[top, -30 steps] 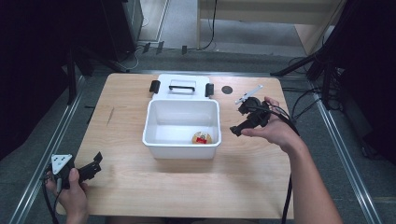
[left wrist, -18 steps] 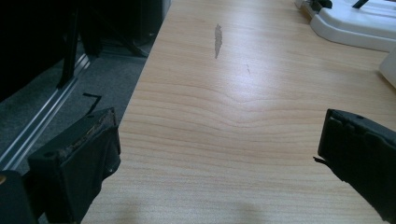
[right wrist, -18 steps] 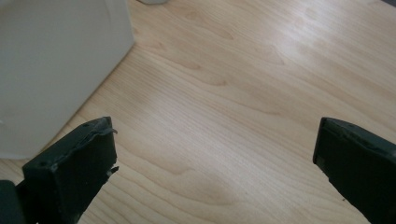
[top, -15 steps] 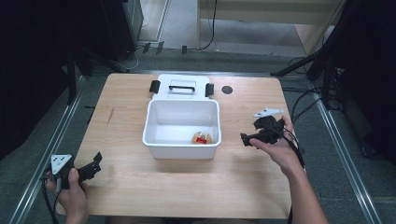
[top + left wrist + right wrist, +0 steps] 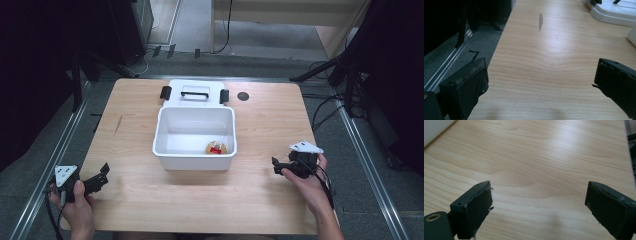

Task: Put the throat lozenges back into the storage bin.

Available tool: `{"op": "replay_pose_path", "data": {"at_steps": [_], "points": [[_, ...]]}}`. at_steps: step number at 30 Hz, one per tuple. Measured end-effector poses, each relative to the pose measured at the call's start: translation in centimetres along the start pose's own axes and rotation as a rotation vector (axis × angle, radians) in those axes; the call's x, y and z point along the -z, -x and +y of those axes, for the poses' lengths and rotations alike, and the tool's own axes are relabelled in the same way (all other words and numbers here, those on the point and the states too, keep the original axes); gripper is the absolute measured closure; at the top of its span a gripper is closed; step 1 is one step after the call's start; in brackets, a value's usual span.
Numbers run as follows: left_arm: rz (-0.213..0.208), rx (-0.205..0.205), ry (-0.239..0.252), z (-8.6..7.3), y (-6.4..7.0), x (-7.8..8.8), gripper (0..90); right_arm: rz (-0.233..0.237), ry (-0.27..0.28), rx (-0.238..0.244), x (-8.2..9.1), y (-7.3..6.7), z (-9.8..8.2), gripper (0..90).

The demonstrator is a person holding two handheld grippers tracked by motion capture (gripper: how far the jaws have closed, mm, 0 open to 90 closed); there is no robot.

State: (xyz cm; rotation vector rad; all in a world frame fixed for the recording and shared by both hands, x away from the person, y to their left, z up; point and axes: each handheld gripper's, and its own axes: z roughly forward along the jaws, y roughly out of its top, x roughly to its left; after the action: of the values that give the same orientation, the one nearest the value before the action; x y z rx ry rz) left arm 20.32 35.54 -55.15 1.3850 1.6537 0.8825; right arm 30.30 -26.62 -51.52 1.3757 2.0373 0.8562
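Since the earlier frames the right gripper (image 5: 278,167) has travelled from beside the far right corner of the white bin (image 5: 196,159) down to the near right part of the wooden table (image 5: 260,200). Its jaws have just been closing partway; in the right gripper view they stand apart with nothing between them, bare wood grain beneath. The right hand (image 5: 309,181) now holds the tool low over the table, jaws pointing left toward the bin, well apart from it.

The left gripper (image 5: 100,179) has not shifted from the near left corner of the table. In the left gripper view its jaws stand wide apart, empty, pointing across the bare tabletop toward the lid (image 5: 617,12) at the far edge. The left hand (image 5: 75,210) grips the tool at the table's front edge.

The round packaged item with a red label (image 5: 216,148) lies on the bin floor, near the front right corner. The bin's white lid (image 5: 195,92), with black latches, lies flat just behind the bin, touching or almost touching its rear rim.

Judgement: with the item in the bin and both tools empty and withdrawn to the near corners, the placing step appears complete. If the bin is to be closed, the lid is the next thing to fetch.
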Motion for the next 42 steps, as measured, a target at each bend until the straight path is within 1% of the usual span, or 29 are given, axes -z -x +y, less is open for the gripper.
{"op": "replay_pose_path", "data": {"at_steps": [1, 3, 4, 5, 7, 9, 10, 11, 14, 15, 16, 23, 27, 30, 31, 32, 33, 35, 37, 39, 40, 42], "points": [[0.000, 0.000, 0.000, 0.0, 0.0, 0.0, 0.0, 0.000, 0.000, 0.000, 0.0, 0.0, 0.0, 8.0], [0.000, 0.000, 0.000, 0.0, 0.0, 0.0, 0.0, -0.007, 0.024, -0.023, 0.5, 0.6, -1.1, 8.5], [0.000, 0.001, 0.000, 0.0, 0.0, 0.0, 0.0, -0.012, 0.039, -0.033, 0.9, 1.0, -1.9, 8.5], [0.000, 0.002, 0.000, 0.0, 0.0, 0.0, 0.0, -0.012, 0.039, -0.033, 0.9, 1.0, -1.9, 8.5], [0.001, 0.004, 0.000, 0.0, 0.0, 0.0, 0.0, -0.016, 0.052, -0.043, 1.3, 1.5, -2.7, 8.5], [0.001, 0.002, -0.001, 0.0, 0.0, 0.0, 0.0, -0.024, 0.055, -0.061, 1.9, 2.3, -3.9, 8.5], [0.001, 0.002, -0.001, 0.0, 0.0, 0.0, 0.0, -0.024, 0.055, -0.061, 1.9, 2.3, -3.9, 8.5], [0.001, 0.002, -0.001, 0.0, 0.0, 0.0, 0.0, -0.039, 0.062, -0.073, 2.3, 2.8, -4.6, 8.5], [0.001, 0.004, 0.000, 0.0, 0.0, 0.0, 0.0, -0.050, 0.063, -0.081, 2.6, 3.2, -5.1, 8.9], [0.000, 0.004, 0.001, 0.0, 0.0, 0.0, 0.0, -0.060, 0.064, -0.091, 3.0, 3.6, -5.7, 8.9], [0.000, 0.004, 0.001, 0.0, 0.0, 0.0, 0.0, -0.060, 0.064, -0.091, 3.0, 3.6, -5.7, 8.9], [0.000, 0.003, 0.002, 0.0, 0.0, 0.0, 0.0, -0.075, 0.074, -0.126, 4.6, 5.2, -7.8, 9.2], [0.000, 0.003, 0.001, 0.0, 0.0, 0.0, 0.0, -0.077, 0.078, -0.136, 5.0, 5.6, -8.4, 9.5], [-0.002, 0.005, 0.004, 0.0, 0.0, 0.0, 0.0, -0.072, 0.099, -0.166, 5.4, 6.0, -9.1, 9.9], [-0.002, 0.005, 0.004, 0.0, 0.0, 0.0, 0.0, -0.072, 0.099, -0.166, 5.4, 6.0, -9.1, 9.9], [-0.002, 0.007, 0.003, 0.0, 0.0, 0.0, 0.0, -0.072, 0.101, -0.180, 5.5, 6.0, -9.2, 9.9], [-0.004, 0.008, 0.004, 0.0, 0.0, 0.0, 0.0, -0.068, 0.114, -0.190, 5.6, 6.1, -9.4, 9.9], [-0.007, 0.009, 0.003, 0.0, -0.1, 0.0, 0.0, -0.068, 0.118, -0.194, 5.7, 6.1, -9.5, 9.9], [-0.008, 0.018, 0.004, 0.0, -0.1, 0.0, 0.0, -0.071, 0.138, -0.211, 6.0, 6.1, -9.8, 10.0], [-0.008, 0.020, 0.006, 0.0, -0.1, 0.0, 0.0, -0.060, 0.145, -0.228, 6.4, 6.1, -10.2, 10.9], [-0.008, 0.020, 0.006, 0.0, -0.1, 0.0, 0.0, -0.060, 0.145, -0.228, 6.4, 6.1, -10.2, 10.9], [-0.005, 0.015, 0.008, 0.0, -0.1, 0.0, 0.0, -0.040, 0.149, -0.230, 6.7, 6.3, -10.6, 11.1]]}}
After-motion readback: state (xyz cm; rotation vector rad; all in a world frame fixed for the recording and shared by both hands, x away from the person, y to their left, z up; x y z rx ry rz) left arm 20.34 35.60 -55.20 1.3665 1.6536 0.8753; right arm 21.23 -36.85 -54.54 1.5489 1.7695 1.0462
